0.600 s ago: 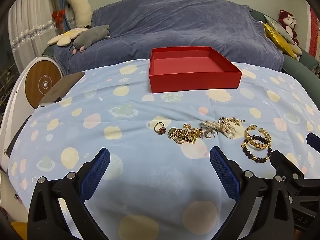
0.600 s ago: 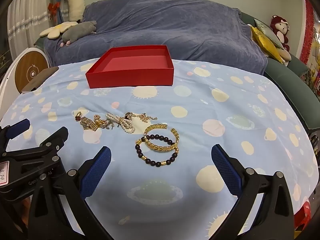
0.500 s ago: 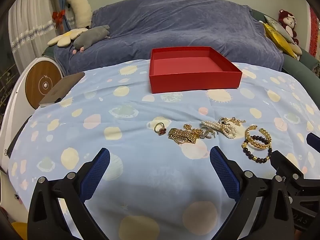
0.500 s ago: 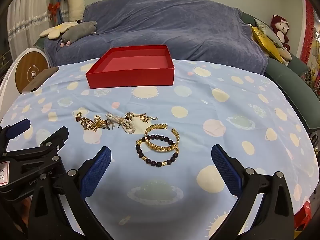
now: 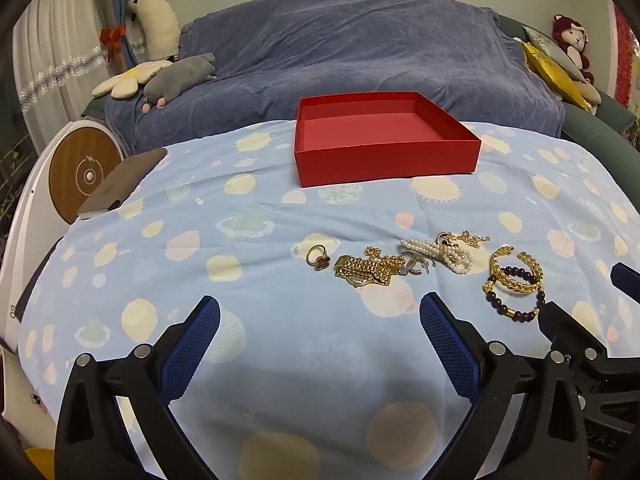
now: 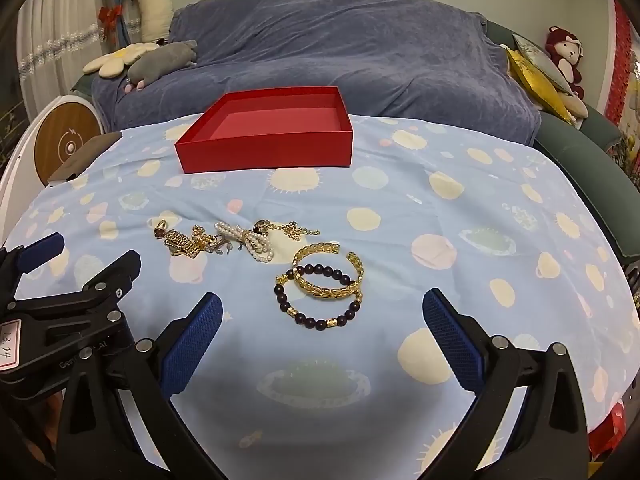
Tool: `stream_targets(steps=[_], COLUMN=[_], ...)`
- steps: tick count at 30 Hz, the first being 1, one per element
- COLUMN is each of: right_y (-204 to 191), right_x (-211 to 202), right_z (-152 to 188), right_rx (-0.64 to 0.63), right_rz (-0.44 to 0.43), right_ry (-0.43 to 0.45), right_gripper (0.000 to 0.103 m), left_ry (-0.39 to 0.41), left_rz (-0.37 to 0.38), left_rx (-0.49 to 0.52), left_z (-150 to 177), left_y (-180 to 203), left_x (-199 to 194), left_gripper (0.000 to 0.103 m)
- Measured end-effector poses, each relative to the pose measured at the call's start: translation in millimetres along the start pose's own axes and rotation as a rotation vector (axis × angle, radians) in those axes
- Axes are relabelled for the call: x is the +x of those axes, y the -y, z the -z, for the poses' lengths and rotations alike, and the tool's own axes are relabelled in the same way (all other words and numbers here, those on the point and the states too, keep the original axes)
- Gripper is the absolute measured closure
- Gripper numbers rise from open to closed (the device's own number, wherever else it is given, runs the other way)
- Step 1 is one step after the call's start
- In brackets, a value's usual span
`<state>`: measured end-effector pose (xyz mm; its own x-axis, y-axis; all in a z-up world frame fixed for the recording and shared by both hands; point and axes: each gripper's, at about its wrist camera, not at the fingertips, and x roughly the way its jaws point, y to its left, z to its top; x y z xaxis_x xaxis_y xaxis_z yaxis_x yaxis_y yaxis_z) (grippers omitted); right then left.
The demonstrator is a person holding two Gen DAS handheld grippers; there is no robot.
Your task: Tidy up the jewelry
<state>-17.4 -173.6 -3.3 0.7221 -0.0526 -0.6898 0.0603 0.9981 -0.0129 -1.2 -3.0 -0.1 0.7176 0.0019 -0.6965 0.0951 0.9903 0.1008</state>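
An empty red box (image 5: 384, 140) (image 6: 268, 136) stands at the far middle of the blue patterned tablecloth (image 5: 240, 240). Jewelry lies in a row nearer me: a ring with a red flower (image 5: 318, 258), a gold chain bracelet (image 5: 366, 270), a pearl string (image 5: 440, 252) (image 6: 252, 240), a gold cuff (image 6: 328, 272) (image 5: 516, 276) and a dark bead bracelet (image 6: 320, 304) (image 5: 516, 304). My left gripper (image 5: 320, 344) is open and empty, short of the ring and chain. My right gripper (image 6: 322, 336) is open and empty, just short of the bead bracelet.
A sofa under a blue cover (image 5: 360, 60) stands behind the table, with plush toys (image 5: 176, 76) on its left and cushions (image 6: 536, 76) on its right. A brown flat object (image 5: 120, 184) lies at the table's left edge beside a round wooden disc (image 5: 84, 176).
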Motion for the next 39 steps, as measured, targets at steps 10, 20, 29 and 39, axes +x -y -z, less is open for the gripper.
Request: stream_targets(steps=[10, 20, 29, 39], right_y=[2.0, 2.4, 2.1, 1.3], right_x=[-1.2, -1.7, -1.8, -0.7], right_z=[0.3, 0.8, 0.6, 0.0], right_rx=[-0.007, -0.008, -0.007, -0.007], right_rz=[0.001, -0.001, -0.003, -0.007], right_ry=[0.003, 0.004, 0.004, 0.004], right_gripper=[0.005, 0.005, 0.005, 0.005], left_ry=[-0.004, -0.005, -0.005, -0.006], left_rz=[-0.001, -0.001, 0.001, 0.002], left_rx=[0.004, 0.004, 0.003, 0.004], left_z=[1.2, 1.6, 1.6, 1.7], left_y=[1.9, 2.2, 1.8, 2.3], left_x=[1.8, 1.5, 1.6, 2.3], left_gripper=[0.005, 0.005, 0.005, 0.005])
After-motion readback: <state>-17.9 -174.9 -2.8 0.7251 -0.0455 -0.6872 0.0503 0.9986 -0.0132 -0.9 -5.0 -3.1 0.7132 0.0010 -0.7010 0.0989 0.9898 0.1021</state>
